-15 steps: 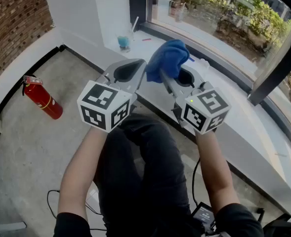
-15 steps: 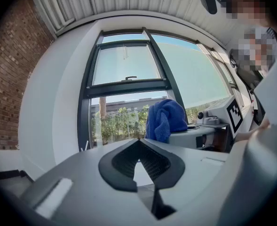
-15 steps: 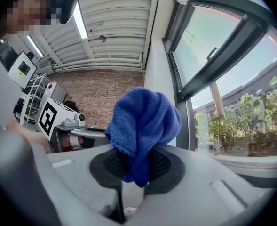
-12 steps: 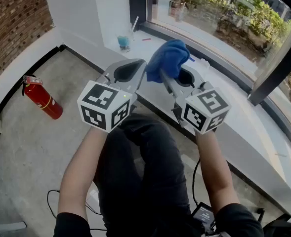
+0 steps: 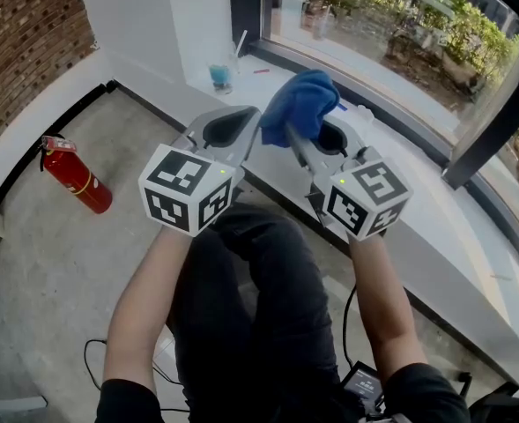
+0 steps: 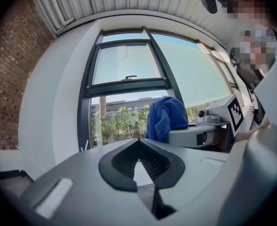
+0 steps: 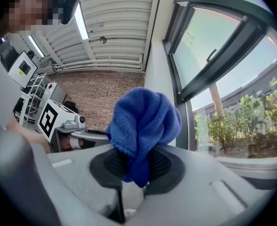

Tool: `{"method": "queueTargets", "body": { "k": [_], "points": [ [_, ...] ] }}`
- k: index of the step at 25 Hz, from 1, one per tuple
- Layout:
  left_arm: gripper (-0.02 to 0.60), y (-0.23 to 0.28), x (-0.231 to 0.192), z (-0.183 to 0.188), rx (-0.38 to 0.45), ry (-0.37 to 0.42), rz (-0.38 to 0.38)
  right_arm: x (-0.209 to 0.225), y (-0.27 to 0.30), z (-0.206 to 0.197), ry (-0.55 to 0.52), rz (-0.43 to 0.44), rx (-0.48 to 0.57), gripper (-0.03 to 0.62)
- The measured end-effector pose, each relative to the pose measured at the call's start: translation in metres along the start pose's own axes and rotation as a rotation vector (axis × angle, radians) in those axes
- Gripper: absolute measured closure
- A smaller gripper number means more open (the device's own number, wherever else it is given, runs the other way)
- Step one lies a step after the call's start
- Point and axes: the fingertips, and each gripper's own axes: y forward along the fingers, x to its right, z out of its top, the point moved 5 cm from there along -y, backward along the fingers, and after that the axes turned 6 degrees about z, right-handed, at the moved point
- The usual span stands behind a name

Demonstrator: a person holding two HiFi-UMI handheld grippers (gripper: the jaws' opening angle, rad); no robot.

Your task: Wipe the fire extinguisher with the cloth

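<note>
At ten o'clock, brick wall (image 5: pixel 21 33): red brick, meeting a white skirting with a black strip along its foot.
fire extinguisher (image 5: pixel 76 176): at nine o'clock in the head view. It is red with a yellow band and a black head, and sits on the floor just beside that skirting. It is well apart from both grippers and from the cloth, and nothing touches it. Whether it stands or lies cannot be told.
concrete floor (image 5: pixel 56 271): bare, mottled grey, filling the seven to ten o'clock side.
cables (image 5: pixel 96 359): black, loose on the floor at seven o'clock.
left gripper (image 6: pixel 139 144): held about level, jaws closed tip to tip with nothing between them.
pillar (image 5: pixel 153 16): plain white, at eleven o'clock.
cup (image 5: pixel 221 76): at twelve o'clock on the ledge, with bluish contents and a thin stick leaning out.
cloth (image 7: pixel 143 121): blue terry, bunched up, standing out of the right gripper between twelve and one o'clock, above the ledge.
right gripper (image 7: pixel 136 160): jaws partly apart, pads pinching the cloth's lower fold.
ledge (image 5: pixel 435 236): long and white, running from twelve to four o'clock under the glass.
window (image 5: pixel 391 25): dark-framed, at one to two o'clock, with green shrubs outside.
</note>
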Motion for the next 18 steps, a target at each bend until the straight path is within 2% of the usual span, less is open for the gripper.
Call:
{"method": "queueTargets", "body": {
  "k": [7, 18],
  "points": [
    [0.575, -0.002, -0.002, 0.0, -0.004, 0.006, 0.017, 0.0, 0.003, 0.001, 0.003, 0.016, 0.003, 0.528],
    [0.574, -0.041, -0.055, -0.005, -0.033, 0.03, 0.165, -0.027, 0.066, -0.001, 0.009, 0.164, 0.021, 0.528]
  ]
}}
